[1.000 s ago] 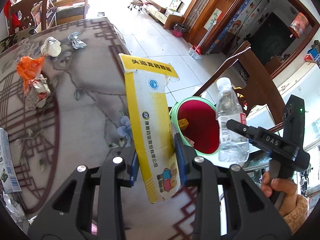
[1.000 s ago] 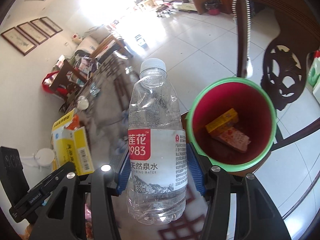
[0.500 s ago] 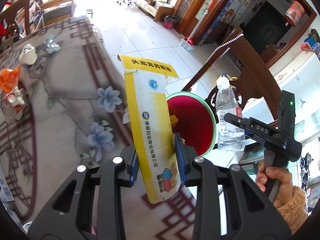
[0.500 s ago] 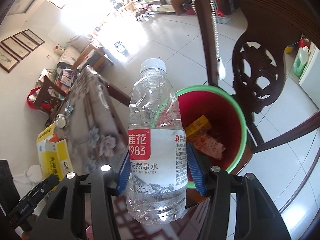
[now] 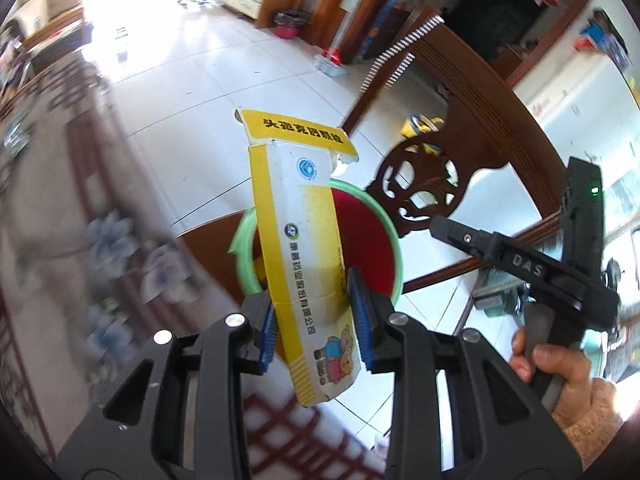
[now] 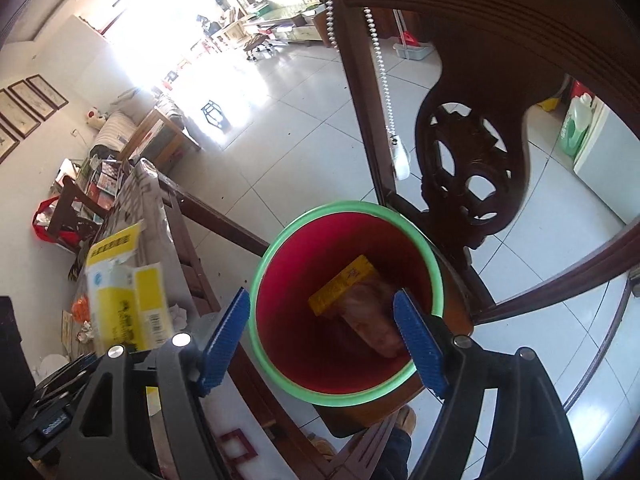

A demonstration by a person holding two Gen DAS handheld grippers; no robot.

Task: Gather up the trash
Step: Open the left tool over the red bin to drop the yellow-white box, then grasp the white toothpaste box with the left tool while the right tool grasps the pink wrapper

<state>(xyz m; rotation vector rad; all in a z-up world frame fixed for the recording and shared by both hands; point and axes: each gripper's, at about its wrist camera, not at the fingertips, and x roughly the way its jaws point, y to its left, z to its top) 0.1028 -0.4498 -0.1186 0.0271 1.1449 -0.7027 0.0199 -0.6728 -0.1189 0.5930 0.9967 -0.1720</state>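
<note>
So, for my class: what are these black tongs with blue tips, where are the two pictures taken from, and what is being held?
No robot here: a person holds a hand-operated gripper in each hand, and each carries a wide-angle camera looking along its fingers. One picture is from the left gripper, which is shut on a yellow and white carton. The other is from the right gripper, open and holding nothing. Both hang over a red bin with a green rim, standing on a wooden chair beside a table. Some packaging already lies in the bin.

White tiled floor (image 6: 304, 128), carved dark wood chair (image 6: 472, 168), framed pictures (image 6: 28, 100) on wall
</note>
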